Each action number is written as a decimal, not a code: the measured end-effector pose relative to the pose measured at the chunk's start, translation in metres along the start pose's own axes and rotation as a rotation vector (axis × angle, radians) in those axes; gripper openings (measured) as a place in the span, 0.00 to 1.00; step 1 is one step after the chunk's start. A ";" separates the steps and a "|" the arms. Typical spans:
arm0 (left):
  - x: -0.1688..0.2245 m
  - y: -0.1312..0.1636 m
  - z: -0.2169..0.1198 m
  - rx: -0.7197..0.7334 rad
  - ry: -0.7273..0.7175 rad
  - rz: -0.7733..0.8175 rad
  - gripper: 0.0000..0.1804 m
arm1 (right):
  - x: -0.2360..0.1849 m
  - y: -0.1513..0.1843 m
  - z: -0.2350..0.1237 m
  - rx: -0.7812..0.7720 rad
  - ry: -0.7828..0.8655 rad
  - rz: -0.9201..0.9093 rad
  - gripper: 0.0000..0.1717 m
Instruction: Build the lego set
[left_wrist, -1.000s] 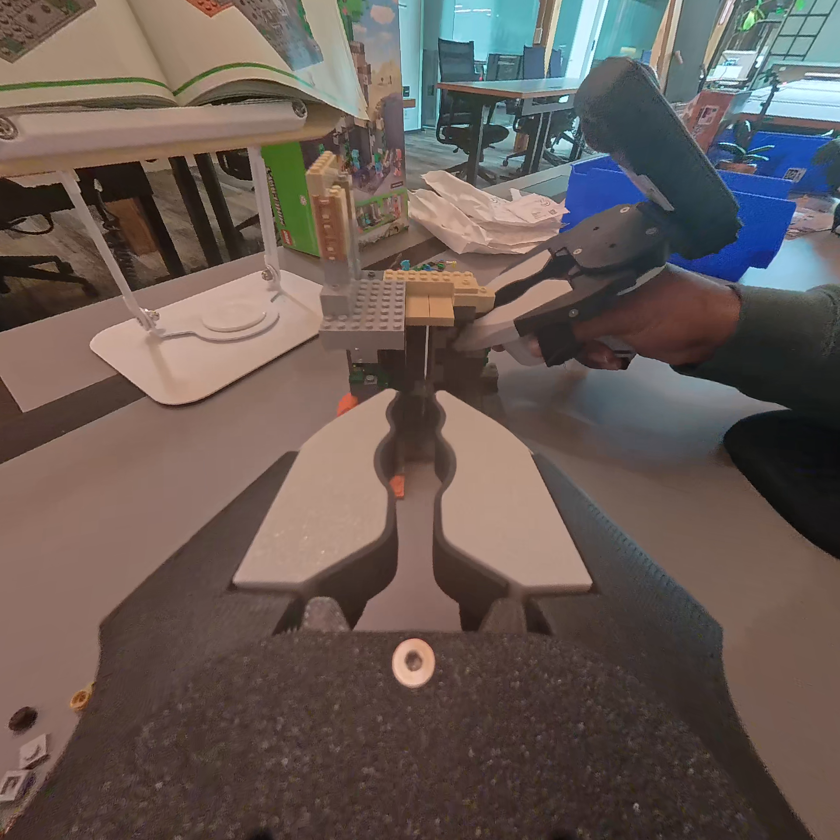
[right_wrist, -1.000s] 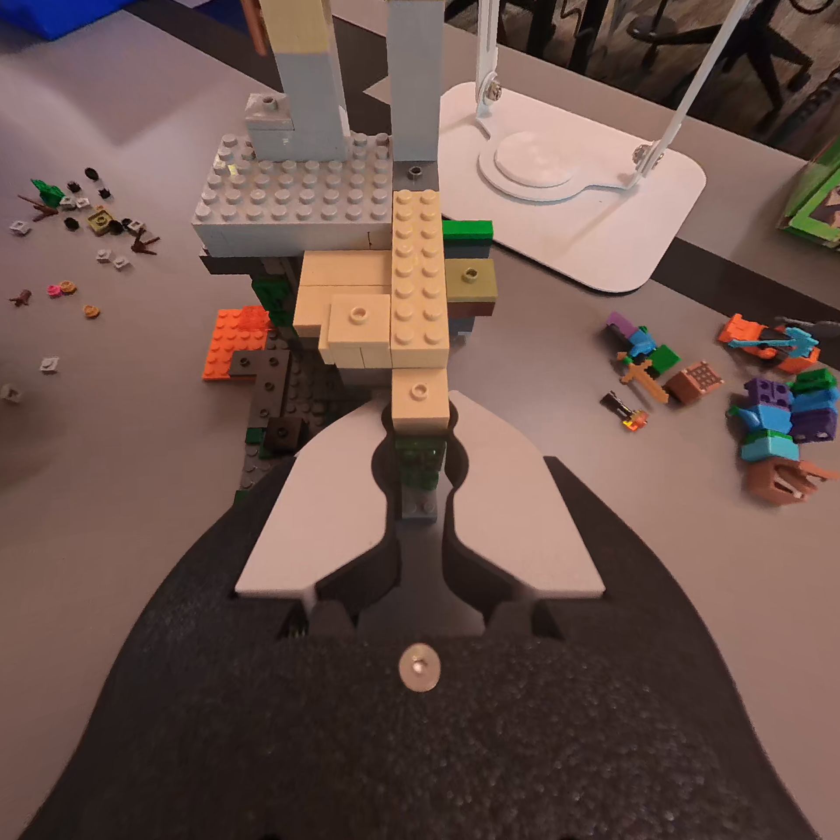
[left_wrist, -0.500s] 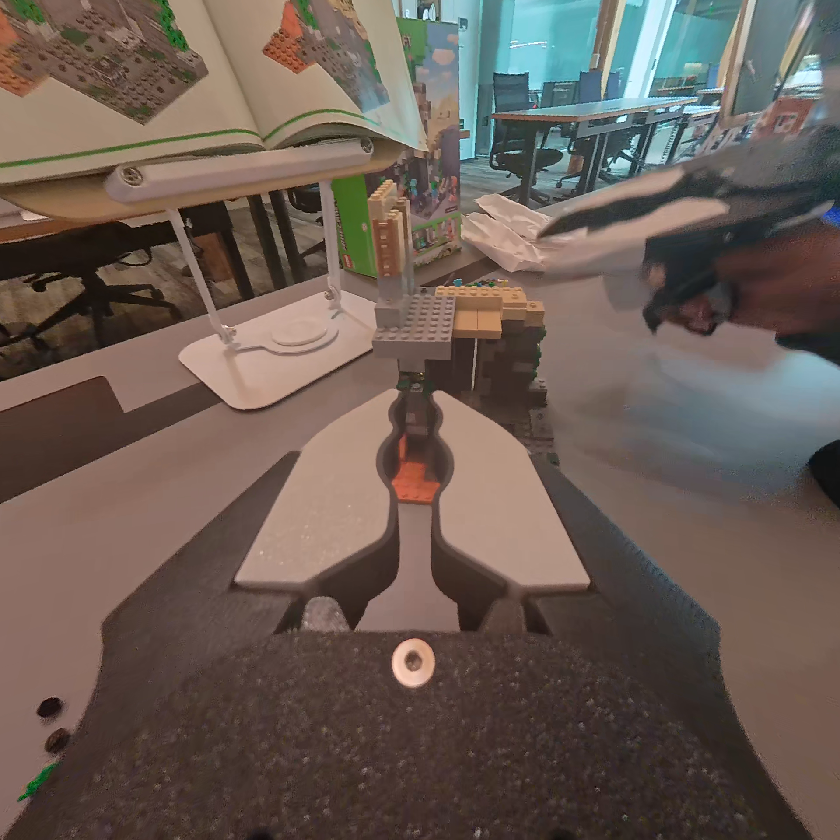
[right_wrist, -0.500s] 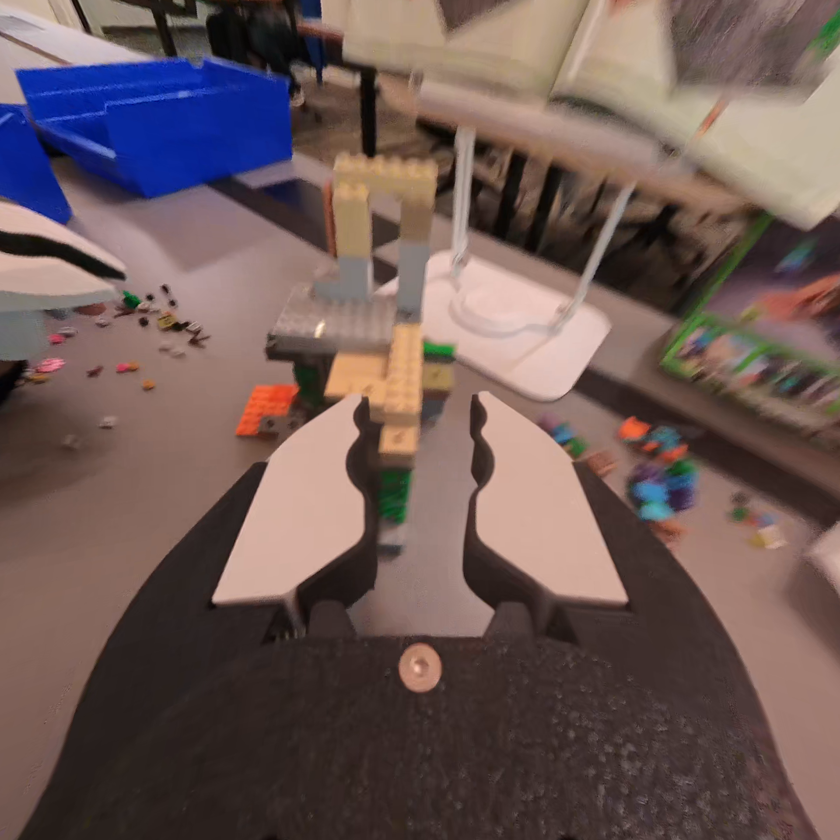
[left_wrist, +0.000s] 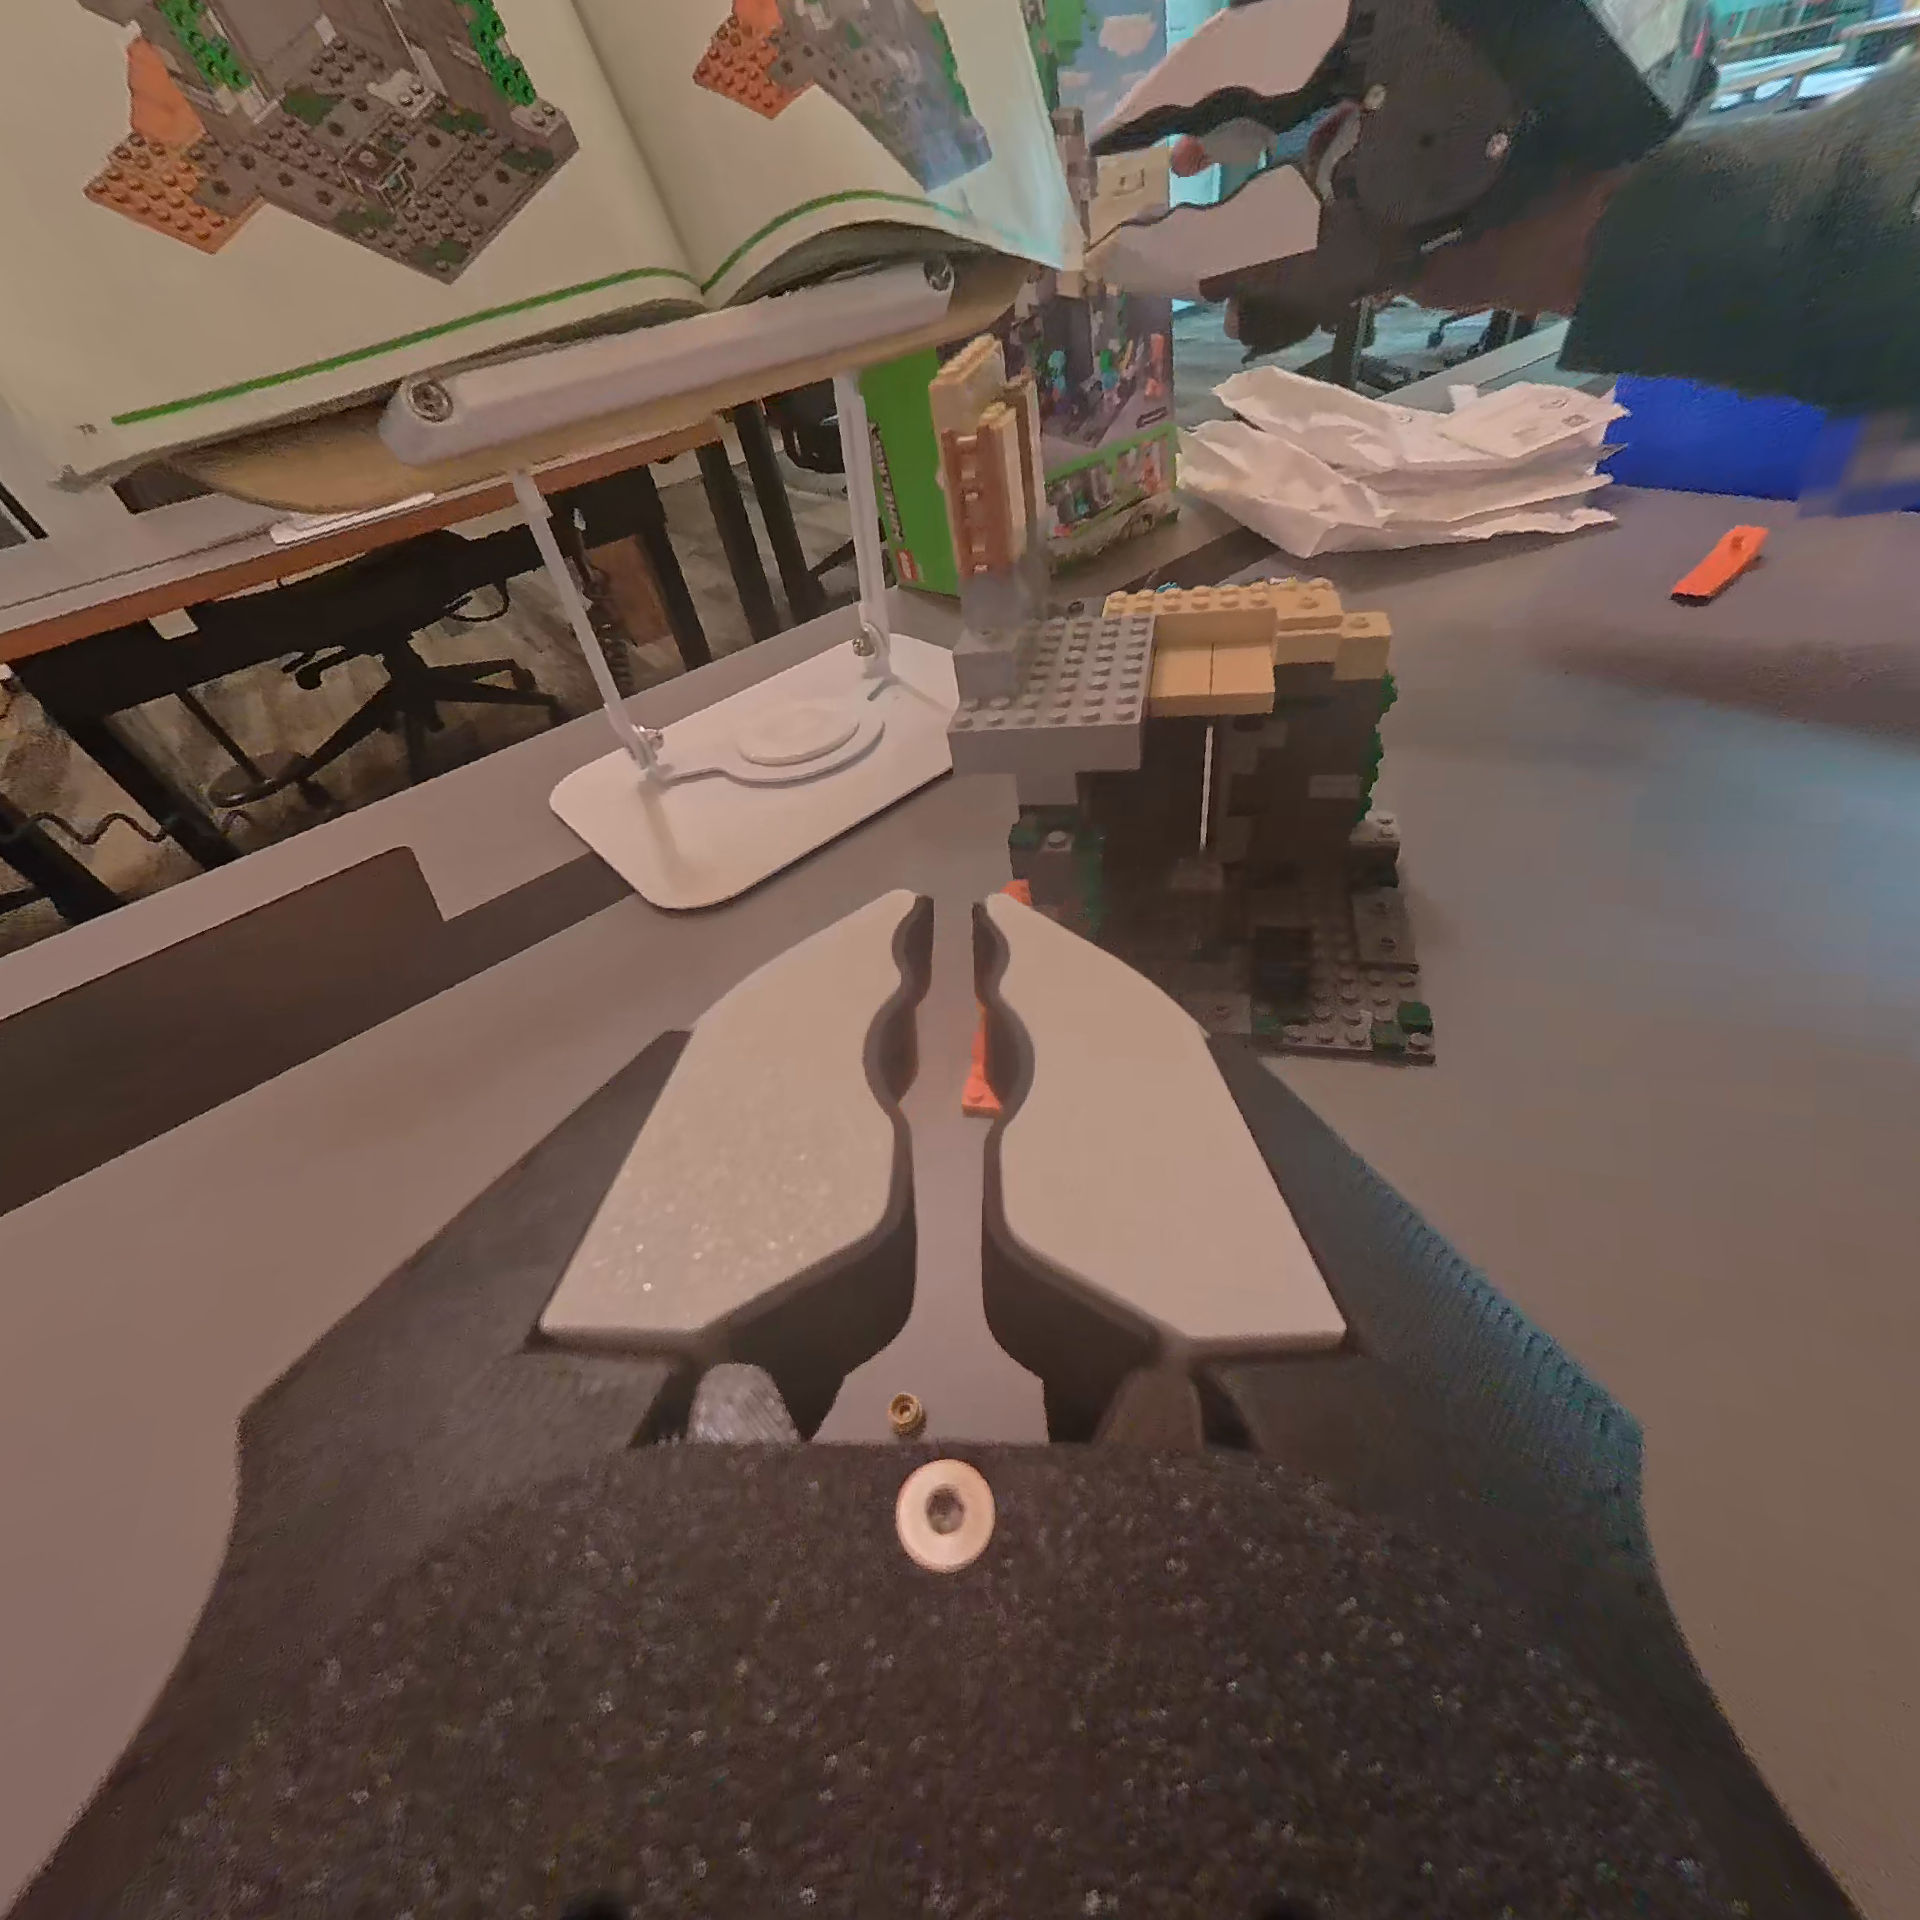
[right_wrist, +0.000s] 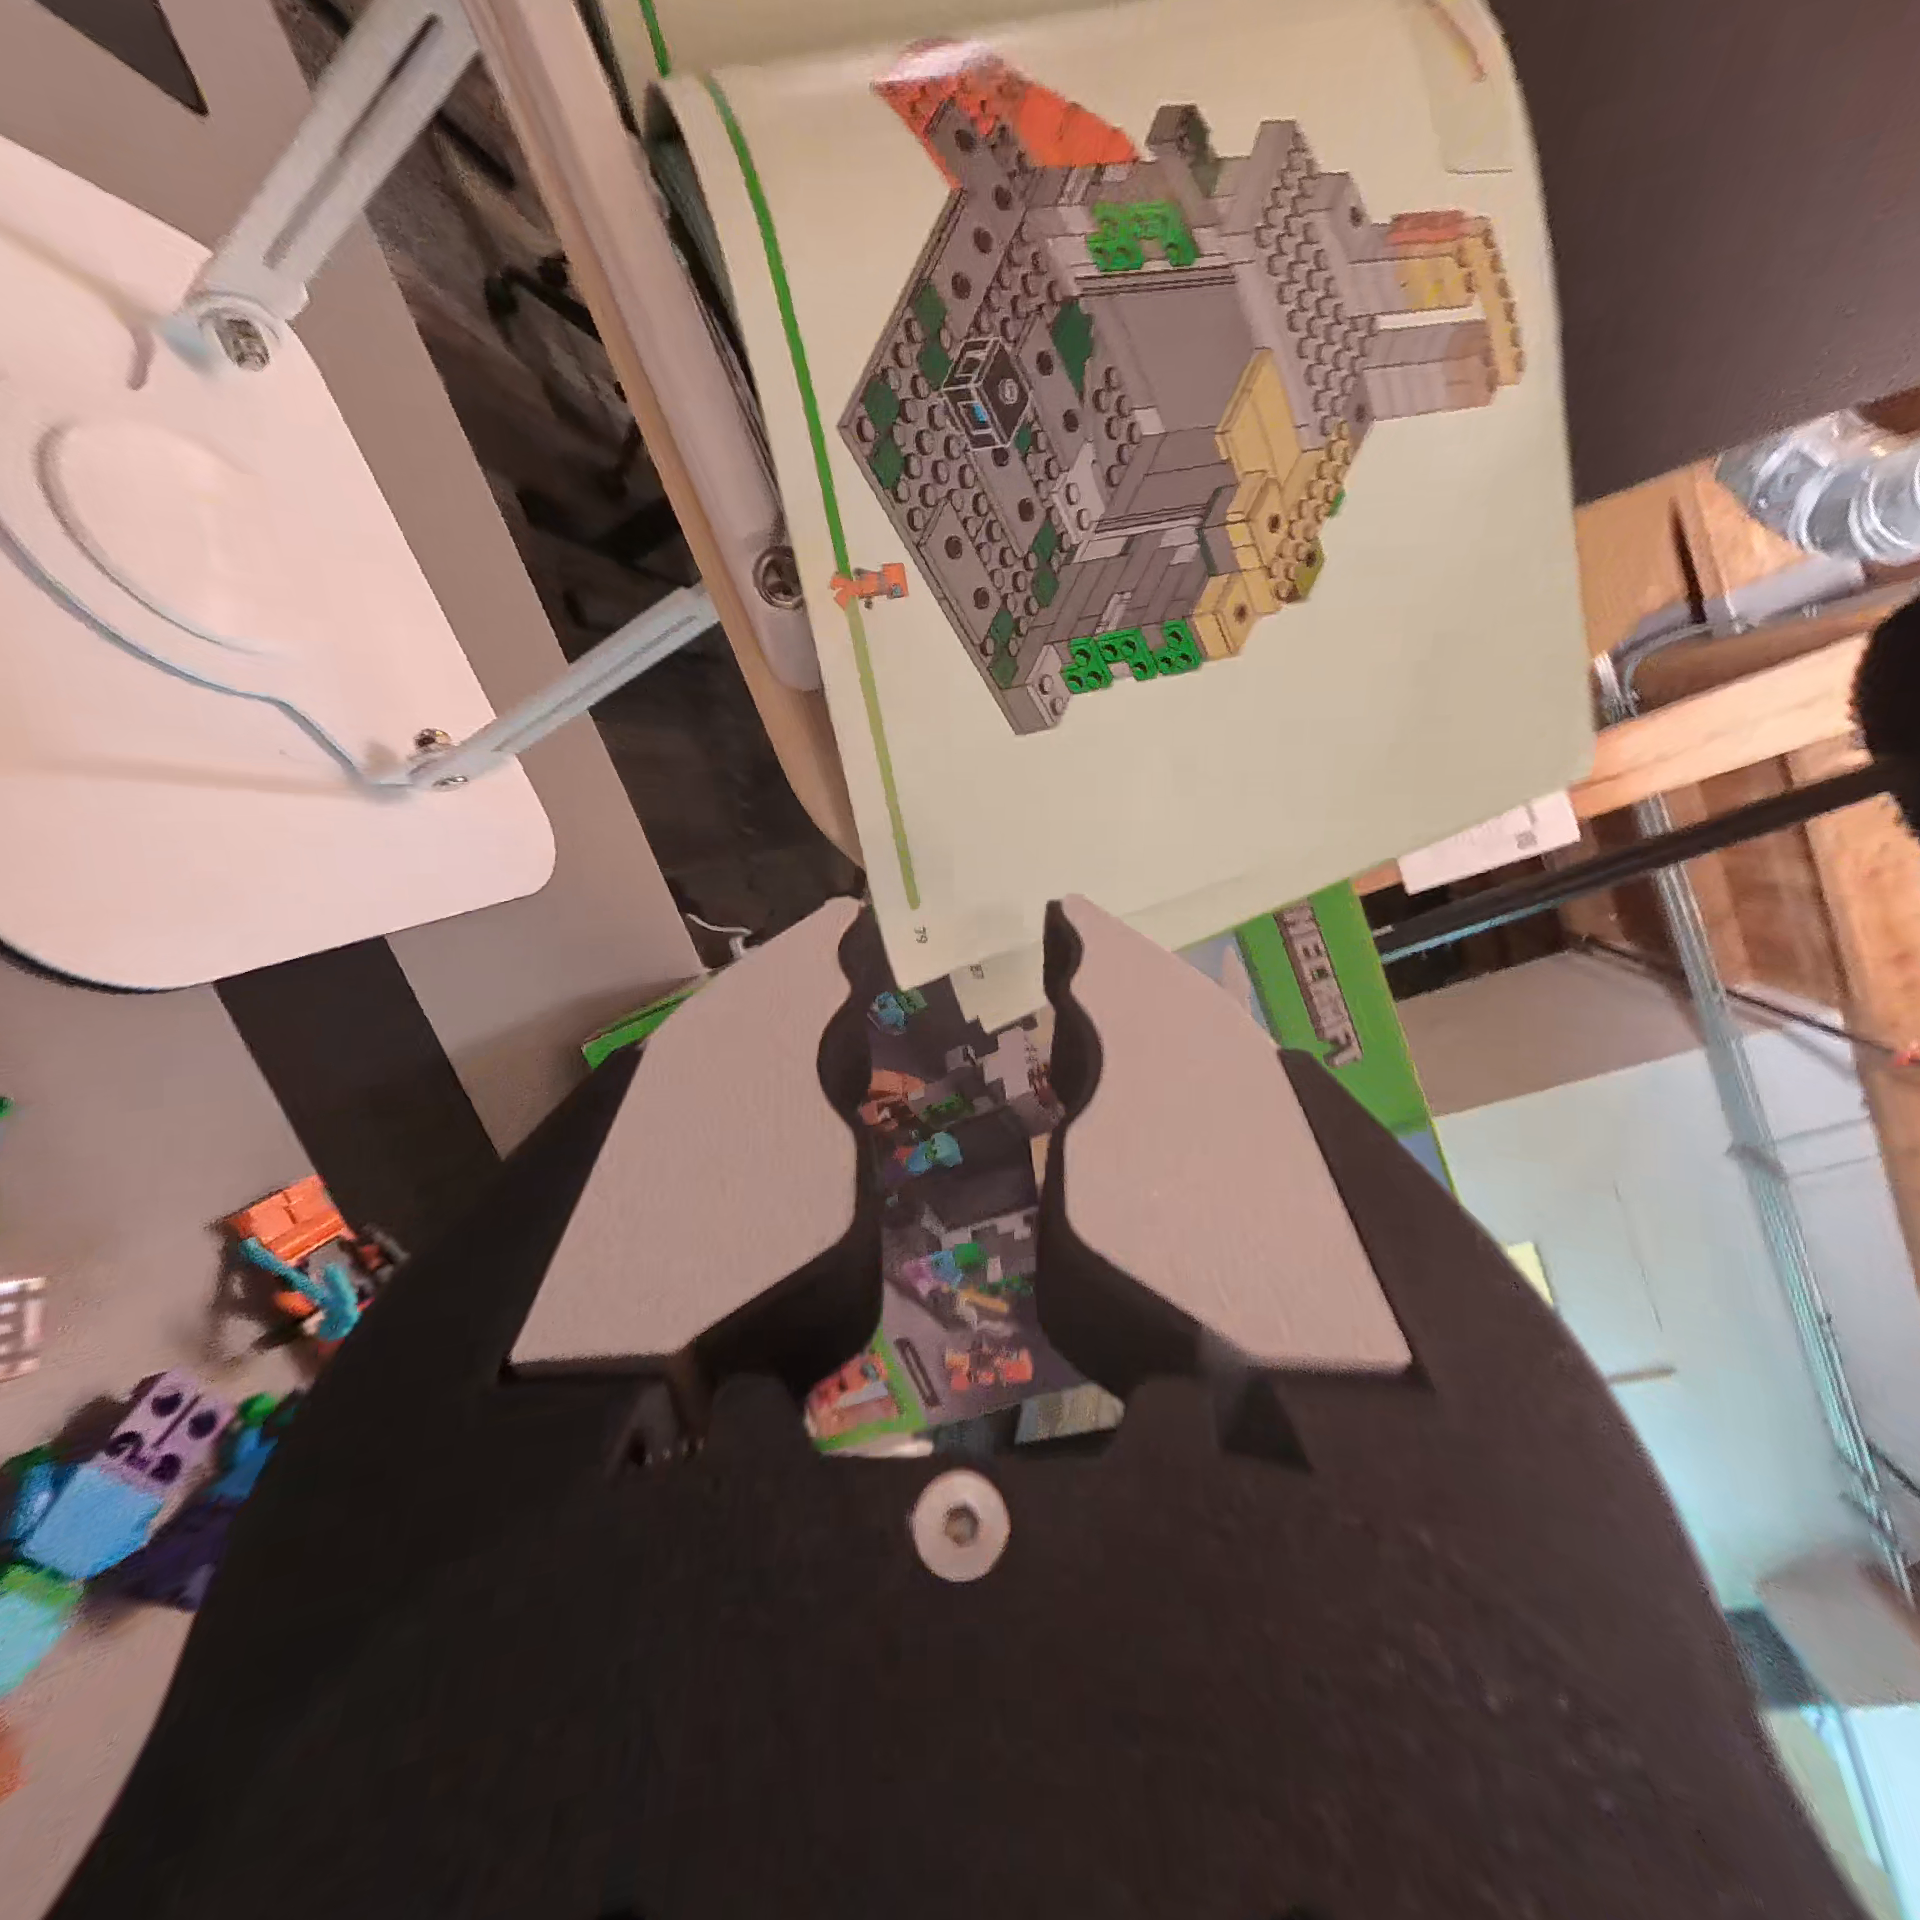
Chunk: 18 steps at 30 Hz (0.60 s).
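A brick build (left_wrist: 1195, 748) with a grey studded plate and tan top stands on the grey table (left_wrist: 1662, 935). My left gripper (left_wrist: 953, 914) hovers just left of its base. Its jaws stand a narrow gap apart with nothing between the tips. An orange plate edge (left_wrist: 980, 1049) shows below through the gap. My right gripper (right_wrist: 956, 920) is open and raised at the lower corner of the open instruction booklet (right_wrist: 1143, 416). The page corner shows between its fingertips, unpinched. The left wrist view shows this gripper (left_wrist: 1132, 177) open beside the booklet's (left_wrist: 416, 156) right edge.
The booklet rests on a white stand (left_wrist: 748, 769), also in the right wrist view (right_wrist: 156, 623). A green set box (left_wrist: 1101, 457) and crumpled white bags (left_wrist: 1403, 468) lie behind the build. A loose orange piece (left_wrist: 1720, 561) and a blue bin (left_wrist: 1704, 447) are at right. Loose figures (right_wrist: 125, 1475) lie at left. One gripper's finger ends stand about 35 cm off the other's.
My right gripper opened off the tan brick on the build and rose to the booklet page. My left gripper drew back and left from the build, its jaws narrowing slightly.
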<state>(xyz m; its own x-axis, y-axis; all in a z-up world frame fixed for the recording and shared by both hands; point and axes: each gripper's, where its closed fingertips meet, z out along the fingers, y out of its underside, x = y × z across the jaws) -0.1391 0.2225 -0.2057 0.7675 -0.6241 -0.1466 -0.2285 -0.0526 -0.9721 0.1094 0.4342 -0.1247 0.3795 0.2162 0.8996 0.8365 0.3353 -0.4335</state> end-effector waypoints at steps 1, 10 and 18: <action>-0.001 0.002 0.001 -0.006 -0.004 0.001 0.04 | -0.002 0.001 0.005 0.008 -0.019 -0.012 0.17; 0.003 0.014 0.011 -0.048 0.006 0.002 0.04 | -0.009 0.007 0.019 0.039 -0.124 -0.067 0.11; 0.006 0.018 0.012 -0.062 0.024 -0.004 0.04 | -0.013 0.008 0.019 0.029 -0.246 -0.030 0.05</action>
<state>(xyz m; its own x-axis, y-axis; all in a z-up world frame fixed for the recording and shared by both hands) -0.1314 0.2272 -0.2260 0.7540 -0.6425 -0.1370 -0.2620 -0.1028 -0.9596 0.1036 0.4511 -0.1407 0.2446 0.4210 0.8735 0.8328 0.3702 -0.4116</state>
